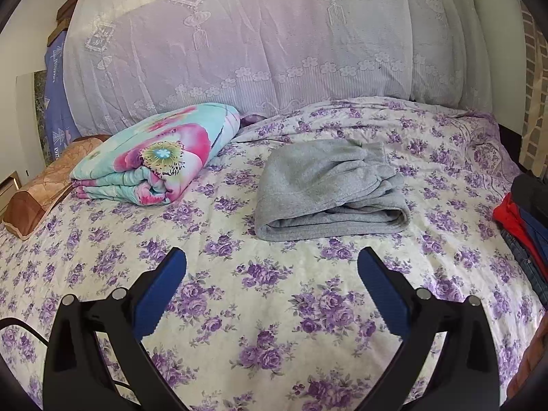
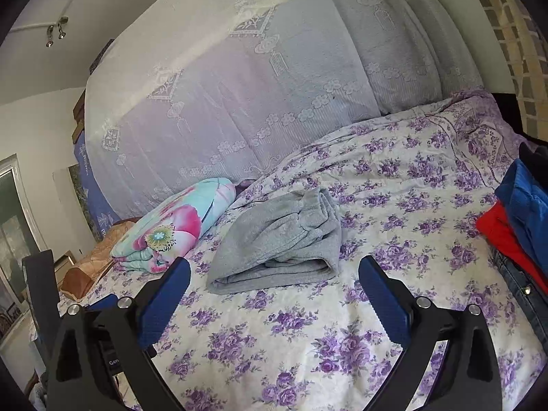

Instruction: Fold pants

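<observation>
Left to right on the bed with the purple-flowered sheet point(image 1: 274, 308): brown pillow point(image 1: 37, 191) at the left edge, folded turquoise-and-pink floral quilt point(image 1: 150, 157) next to it, then the grey fleece pants point(image 1: 325, 188) mid-bed, already folded into a compact stack. Pile of red and blue clothes point(image 1: 524, 219) at the right edge. Left claw point(image 1: 272, 260) spread apart, empty, short of the pants. Right claw point(image 2: 274, 270) likewise apart, empty. Folding looks done. Next call: either square up the loose top layer or move to another garment.
</observation>
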A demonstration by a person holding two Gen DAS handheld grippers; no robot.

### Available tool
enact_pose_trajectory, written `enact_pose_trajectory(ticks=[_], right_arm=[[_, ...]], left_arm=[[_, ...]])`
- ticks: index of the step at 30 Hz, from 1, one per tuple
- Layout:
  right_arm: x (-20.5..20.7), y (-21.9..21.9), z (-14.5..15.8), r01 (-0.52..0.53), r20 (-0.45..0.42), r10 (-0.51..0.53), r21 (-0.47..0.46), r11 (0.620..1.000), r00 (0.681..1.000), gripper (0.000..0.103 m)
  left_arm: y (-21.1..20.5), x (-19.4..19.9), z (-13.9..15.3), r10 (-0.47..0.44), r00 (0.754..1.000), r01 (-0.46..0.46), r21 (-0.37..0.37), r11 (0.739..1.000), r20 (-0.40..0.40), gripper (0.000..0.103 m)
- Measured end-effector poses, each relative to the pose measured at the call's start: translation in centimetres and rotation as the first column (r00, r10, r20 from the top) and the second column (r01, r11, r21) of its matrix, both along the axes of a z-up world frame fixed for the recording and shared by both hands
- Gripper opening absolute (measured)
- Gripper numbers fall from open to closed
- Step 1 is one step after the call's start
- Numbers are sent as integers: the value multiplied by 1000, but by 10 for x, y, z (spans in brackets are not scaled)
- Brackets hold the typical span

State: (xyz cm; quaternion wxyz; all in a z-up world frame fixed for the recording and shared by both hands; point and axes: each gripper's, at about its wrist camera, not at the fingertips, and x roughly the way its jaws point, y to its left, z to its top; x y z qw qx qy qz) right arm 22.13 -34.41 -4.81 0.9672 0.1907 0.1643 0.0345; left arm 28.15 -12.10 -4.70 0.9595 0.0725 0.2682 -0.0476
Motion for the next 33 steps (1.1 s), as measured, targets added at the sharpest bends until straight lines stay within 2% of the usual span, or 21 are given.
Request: enact_pose_trajectory(ticks=[8,33], right_arm=[[-2,11,0,0,19,2,-65,998,1000,99],[0,13,-7,-20,-4,20,-54,998,1000,99]], left_arm=[[2,4,-6,-11,1000,11,8,1000,-10,98],[-1,5,-14,-23,999,23,2,1000,-39,98]])
